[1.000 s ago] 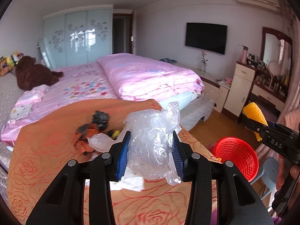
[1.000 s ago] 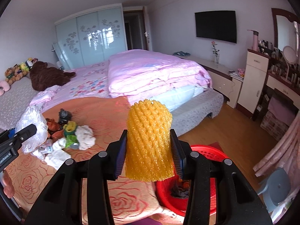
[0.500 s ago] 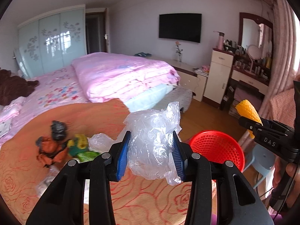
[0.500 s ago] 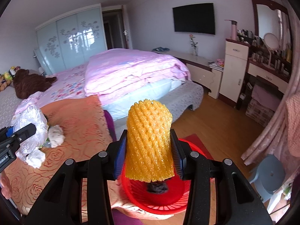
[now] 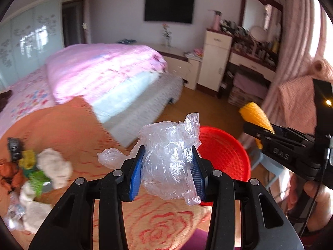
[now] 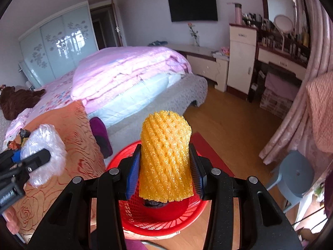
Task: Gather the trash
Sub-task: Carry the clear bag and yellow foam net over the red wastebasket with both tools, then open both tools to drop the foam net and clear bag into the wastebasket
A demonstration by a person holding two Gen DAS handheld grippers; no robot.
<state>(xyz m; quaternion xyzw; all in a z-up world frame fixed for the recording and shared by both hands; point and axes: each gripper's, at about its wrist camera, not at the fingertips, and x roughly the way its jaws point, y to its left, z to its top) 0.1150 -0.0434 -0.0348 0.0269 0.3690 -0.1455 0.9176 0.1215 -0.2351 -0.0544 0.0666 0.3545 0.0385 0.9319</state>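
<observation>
L gripper (image 5: 167,171): blue pads pressed on both sides of a crumpled clear plastic bag (image 5: 169,162), jaws part-way closed around it, bag bulging above and below the pads, a loose tail sticking out to the left. R gripper (image 6: 164,169): pads clamped on a yellow foam fruit net (image 6: 165,158), standing upright between them, jaws narrow, net squeezed slightly at the sides.

Just past the R jaws, directly under the net: red mesh basket (image 6: 154,218) on the wood floor (image 6: 229,129), w/ a dark scrap in the bottom. In the L wrist view the same basket sits behind and right of the bag, close by; R gripper w/ net visible at far right, a hand on its handle.

Basket is just beside the edge of the orange rose-pattern cover (image 5: 68,129). Still on that cover, at left: pile of trash (image 5: 35,168), incl. white tissue wads, green/yellow wrapper, orange and black bits. Blurred, can't tell more.

Further out: bed w/ pink quilt (image 6: 129,70), purple slipper (image 6: 101,135) by the cover, grey stool (image 6: 295,173) at right, wall TV (image 6: 193,4), dresser w/ mirror.
</observation>
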